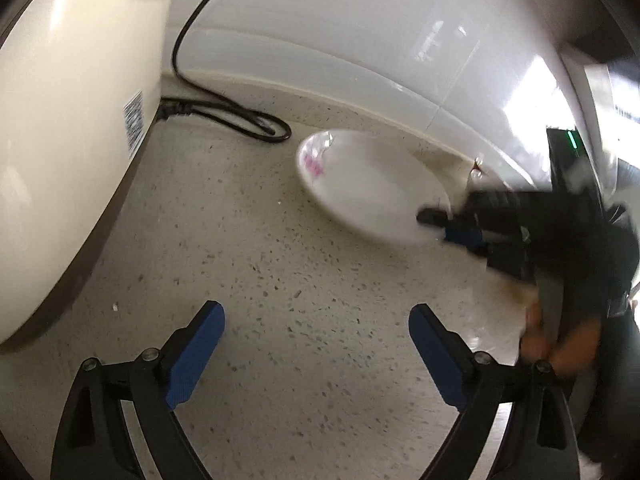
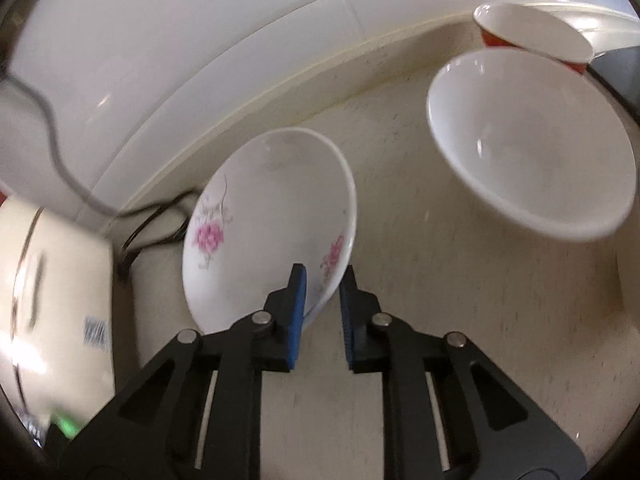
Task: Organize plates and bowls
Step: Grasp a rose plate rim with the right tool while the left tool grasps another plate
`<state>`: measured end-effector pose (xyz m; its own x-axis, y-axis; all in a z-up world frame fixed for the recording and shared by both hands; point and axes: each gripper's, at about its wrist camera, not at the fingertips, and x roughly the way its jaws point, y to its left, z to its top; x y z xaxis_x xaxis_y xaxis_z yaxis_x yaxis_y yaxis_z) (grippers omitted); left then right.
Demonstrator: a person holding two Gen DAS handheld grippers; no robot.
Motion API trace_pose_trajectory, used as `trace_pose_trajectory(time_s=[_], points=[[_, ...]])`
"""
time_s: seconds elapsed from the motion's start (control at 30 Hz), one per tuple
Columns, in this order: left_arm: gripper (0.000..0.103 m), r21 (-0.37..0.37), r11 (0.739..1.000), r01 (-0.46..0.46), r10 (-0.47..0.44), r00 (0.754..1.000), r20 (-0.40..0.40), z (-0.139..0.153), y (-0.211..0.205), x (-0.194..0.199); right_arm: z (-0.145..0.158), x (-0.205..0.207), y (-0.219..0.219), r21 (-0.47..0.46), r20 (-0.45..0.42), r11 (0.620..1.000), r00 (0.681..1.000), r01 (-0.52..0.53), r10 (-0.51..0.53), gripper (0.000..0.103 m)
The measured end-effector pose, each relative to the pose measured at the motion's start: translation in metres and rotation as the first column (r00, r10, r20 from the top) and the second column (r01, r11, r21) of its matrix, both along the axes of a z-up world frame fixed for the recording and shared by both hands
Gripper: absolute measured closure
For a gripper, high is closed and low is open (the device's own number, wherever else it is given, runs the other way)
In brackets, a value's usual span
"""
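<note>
Left gripper [image 1: 316,320]: jaws spread wide, nothing between them, hovering over bare speckled counter [image 1: 248,248].

Right gripper [image 2: 322,276]: jaws drawn narrow around the near rim of the flowered plate [image 2: 272,216]; left pad on the plate's inner face, right pad just outside the rim. Whether the pads press the rim cannot be told. In the left wrist view the same gripper [image 1: 434,216] sits at the blurred plate's [image 1: 360,184] right edge.

Flowered plate: white, pink blooms, tilted on the counter near the tiled wall.

White bowl [image 2: 532,140]: right of the plate, apart from it.

Red cup [image 2: 532,32]: behind the bowl.

Cream appliance [image 1: 68,120]: left, black cord [image 1: 240,120] trailing.
</note>
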<state>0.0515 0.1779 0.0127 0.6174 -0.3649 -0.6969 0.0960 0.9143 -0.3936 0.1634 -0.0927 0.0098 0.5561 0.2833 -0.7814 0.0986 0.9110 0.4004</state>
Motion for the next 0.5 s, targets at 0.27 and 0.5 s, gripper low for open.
trace_pose_trajectory(time_s=[0.27, 0.5], points=[[0.009, -0.073, 0.997, -0.005, 0.001, 0.998, -0.057, 0.005, 0.007, 0.015, -0.012, -0.069, -0.020, 0.016, -0.045, 0.990, 0.989, -0.138, 0.139, 0.086], [0.046, -0.058, 0.995, 0.077, -0.081, 0.993, -0.085, 0.003, -0.011, 0.026, -0.008, -0.091, -0.021, -0.012, -0.070, 0.987, 0.985, -0.159, 0.158, 0.085]])
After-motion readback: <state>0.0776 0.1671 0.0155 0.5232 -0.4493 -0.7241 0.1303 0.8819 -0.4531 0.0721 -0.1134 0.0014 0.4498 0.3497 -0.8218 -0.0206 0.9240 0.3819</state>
